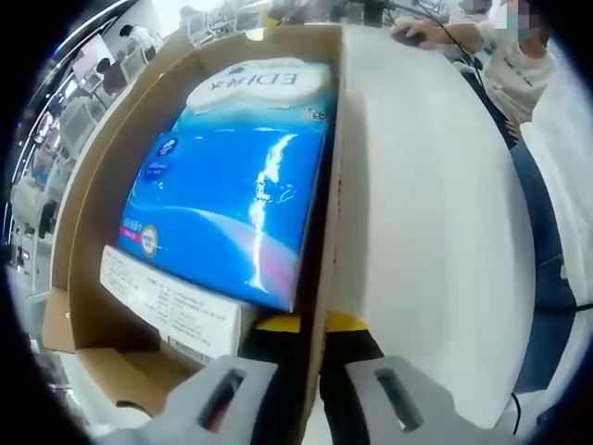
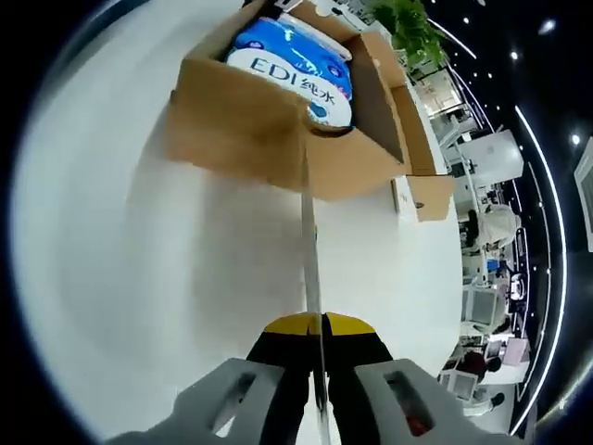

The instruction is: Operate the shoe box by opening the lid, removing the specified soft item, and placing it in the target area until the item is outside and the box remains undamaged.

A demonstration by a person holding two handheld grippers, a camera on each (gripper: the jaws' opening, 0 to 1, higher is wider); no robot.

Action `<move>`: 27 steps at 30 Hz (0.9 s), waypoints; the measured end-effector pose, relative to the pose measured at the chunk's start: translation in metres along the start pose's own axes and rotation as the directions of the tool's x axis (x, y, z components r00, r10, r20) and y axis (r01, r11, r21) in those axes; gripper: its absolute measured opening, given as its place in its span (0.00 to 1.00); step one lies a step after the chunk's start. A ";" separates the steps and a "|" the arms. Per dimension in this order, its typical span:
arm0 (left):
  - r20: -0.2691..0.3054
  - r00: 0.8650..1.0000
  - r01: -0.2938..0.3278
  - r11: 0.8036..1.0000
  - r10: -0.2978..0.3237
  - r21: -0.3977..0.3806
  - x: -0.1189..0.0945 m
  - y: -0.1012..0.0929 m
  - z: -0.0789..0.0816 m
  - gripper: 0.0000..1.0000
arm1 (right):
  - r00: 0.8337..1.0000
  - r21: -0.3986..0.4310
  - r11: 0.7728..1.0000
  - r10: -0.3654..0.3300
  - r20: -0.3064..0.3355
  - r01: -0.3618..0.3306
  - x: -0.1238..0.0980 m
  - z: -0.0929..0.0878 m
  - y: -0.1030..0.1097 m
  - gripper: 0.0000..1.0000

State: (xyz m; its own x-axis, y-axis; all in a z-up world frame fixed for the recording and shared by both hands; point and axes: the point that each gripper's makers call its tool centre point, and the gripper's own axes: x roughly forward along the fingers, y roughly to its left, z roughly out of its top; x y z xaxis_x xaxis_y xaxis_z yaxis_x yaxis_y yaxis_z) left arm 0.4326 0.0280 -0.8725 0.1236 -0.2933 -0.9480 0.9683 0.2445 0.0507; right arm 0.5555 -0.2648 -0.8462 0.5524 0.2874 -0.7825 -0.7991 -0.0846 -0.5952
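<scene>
The brown shoe box point(image 1: 88, 241) lies open on the white table point(image 1: 435, 213). Inside it is a blue soft pack point(image 1: 232, 195) printed "EDI", with a white label at its near end. My left gripper point(image 1: 313, 334) is shut on the box's side wall point(image 1: 326, 185), which runs edge-on between the jaws. From farther off, the right gripper view has the box point(image 2: 241, 125) with the pack point(image 2: 292, 60) showing at its top. My right gripper point(image 2: 321, 324) is shut on a thin panel, the lid point(image 2: 310, 241), seen edge-on and reaching to the box's near wall.
A person point(image 1: 514, 56) sits at the table's far end with a hand on a mouse. A loose side flap point(image 2: 428, 197) sticks out from the box. White table point(image 2: 139, 278) spreads to the left of the lid. A plant point(image 2: 408, 28) and office desks point(image 2: 482, 306) lie beyond.
</scene>
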 end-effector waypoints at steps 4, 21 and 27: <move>0.000 1.000 0.002 1.000 -0.002 -0.003 0.000 0.000 0.000 0.03 | 1.000 0.013 1.000 0.021 0.002 -0.021 0.003 0.000 0.010 0.02; -0.004 1.000 -0.001 1.000 0.001 0.005 0.000 0.000 0.000 0.03 | 0.998 0.067 0.996 0.054 -0.012 -0.053 0.005 0.000 0.019 0.07; -0.008 1.000 -0.002 1.000 0.002 0.013 0.000 -0.001 0.000 0.03 | 0.997 0.052 0.997 0.067 -0.029 -0.065 0.005 -0.001 0.026 0.14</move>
State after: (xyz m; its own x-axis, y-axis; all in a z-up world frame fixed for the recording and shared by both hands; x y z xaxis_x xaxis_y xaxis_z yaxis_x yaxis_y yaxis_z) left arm 0.4320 0.0277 -0.8721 0.1242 -0.2855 -0.9503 0.9707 0.2334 0.0567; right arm 0.5378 -0.2662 -0.8659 0.5045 0.2534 -0.8254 -0.8447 -0.0535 -0.5326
